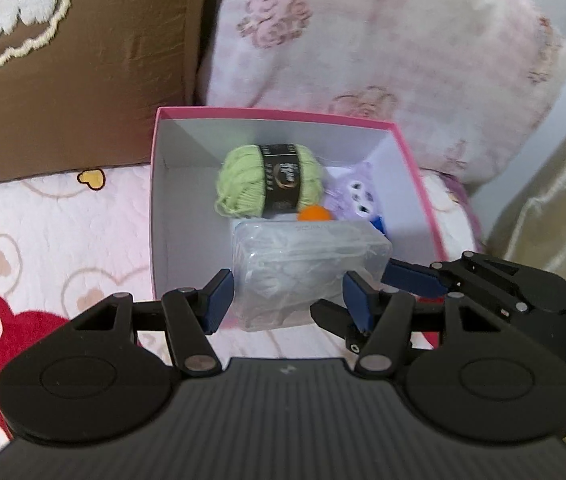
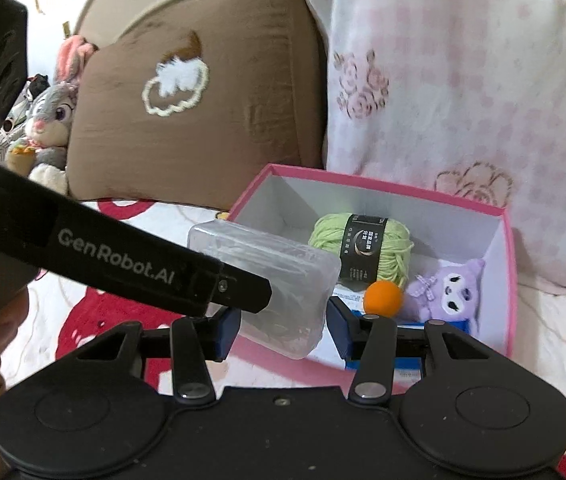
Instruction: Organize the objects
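Observation:
A clear plastic case (image 1: pixel 307 272) with pale, unclear contents hangs over the near rim of an open pink box (image 1: pixel 275 114). My left gripper (image 1: pixel 287 300) is shut on its sides with the blue pads. From the right, a finger (image 1: pixel 411 278) of the right gripper touches the same case. In the right wrist view my right gripper (image 2: pixel 283 328) is shut on the clear case (image 2: pixel 271 276), and a left-gripper finger (image 2: pixel 243 292) crosses over it. The pink box (image 2: pixel 383 184) holds green yarn (image 2: pixel 363 248), an orange ball (image 2: pixel 383 298) and a purple plush (image 2: pixel 447 292).
The box sits on a pink bear-print quilt (image 1: pixel 43 240). A brown pillow (image 2: pixel 187 120) and a rolled pink floral blanket (image 1: pixel 383 40) stand right behind it. A grey bunny plush (image 2: pixel 51 120) leans at the far left. Gold fabric (image 1: pixel 555 200) hangs on the right.

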The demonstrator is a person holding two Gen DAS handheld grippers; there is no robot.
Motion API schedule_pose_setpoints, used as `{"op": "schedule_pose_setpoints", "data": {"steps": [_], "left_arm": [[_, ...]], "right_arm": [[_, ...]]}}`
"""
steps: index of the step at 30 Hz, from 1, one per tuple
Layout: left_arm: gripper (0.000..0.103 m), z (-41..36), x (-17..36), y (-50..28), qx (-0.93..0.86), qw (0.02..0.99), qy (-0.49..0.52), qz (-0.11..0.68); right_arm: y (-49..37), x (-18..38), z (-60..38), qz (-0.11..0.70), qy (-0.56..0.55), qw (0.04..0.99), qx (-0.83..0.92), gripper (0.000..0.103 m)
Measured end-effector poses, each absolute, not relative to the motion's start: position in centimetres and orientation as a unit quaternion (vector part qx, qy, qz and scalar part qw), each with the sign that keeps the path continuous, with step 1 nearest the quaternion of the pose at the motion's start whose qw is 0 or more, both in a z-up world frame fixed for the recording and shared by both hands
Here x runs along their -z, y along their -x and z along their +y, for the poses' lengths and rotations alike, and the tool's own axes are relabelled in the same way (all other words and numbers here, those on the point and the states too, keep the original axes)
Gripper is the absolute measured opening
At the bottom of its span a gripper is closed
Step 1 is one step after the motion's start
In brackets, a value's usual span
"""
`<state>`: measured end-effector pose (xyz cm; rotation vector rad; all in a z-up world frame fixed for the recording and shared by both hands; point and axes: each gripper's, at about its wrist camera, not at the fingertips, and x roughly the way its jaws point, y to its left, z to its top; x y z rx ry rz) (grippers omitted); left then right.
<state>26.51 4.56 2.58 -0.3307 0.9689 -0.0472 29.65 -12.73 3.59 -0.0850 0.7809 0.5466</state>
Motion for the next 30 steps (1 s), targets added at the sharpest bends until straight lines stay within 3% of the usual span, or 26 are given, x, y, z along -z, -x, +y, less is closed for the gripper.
{"op": "schedule_pose_setpoints", "data": {"steps": [7,14,17,23,28,30], "left_arm": [[0.058,4.7,1.5,-31.1,-0.017,0.859,0.126,0.496],[0.058,5.8,4.2,-33.5,-0.023,0.855,0.144,0.497],[0.054,5.4,4.6,-34.1,-0.034,0.860,0.119,0.495],[0.053,5.0,5.0,-35.4,-0.031,0.860,0.124,0.493],[0.051,4.8,5.3,-35.7,-0.037,0.858,0.126,0.496],[0.050,4.9,5.3,-35.8,-0.042,0.857,0.133,0.496]], "right_arm": [[-35.5,1.2,-13.0,0.444,-0.018,0.854,-0.271,0.051],[-38.4,3.7,-12.2,0.464,-0.006,0.847,-0.261,0.050],[-39.6,4.7,-12.0,0.478,-0.002,0.840,-0.256,0.041],[-39.3,4.5,-11.5,0.467,0.034,0.853,-0.233,0.038],[-39.0,4.2,-12.4,0.457,0.039,0.861,-0.221,0.023],[-39.0,4.0,-12.8,0.453,0.041,0.865,-0.214,0.021]]}}
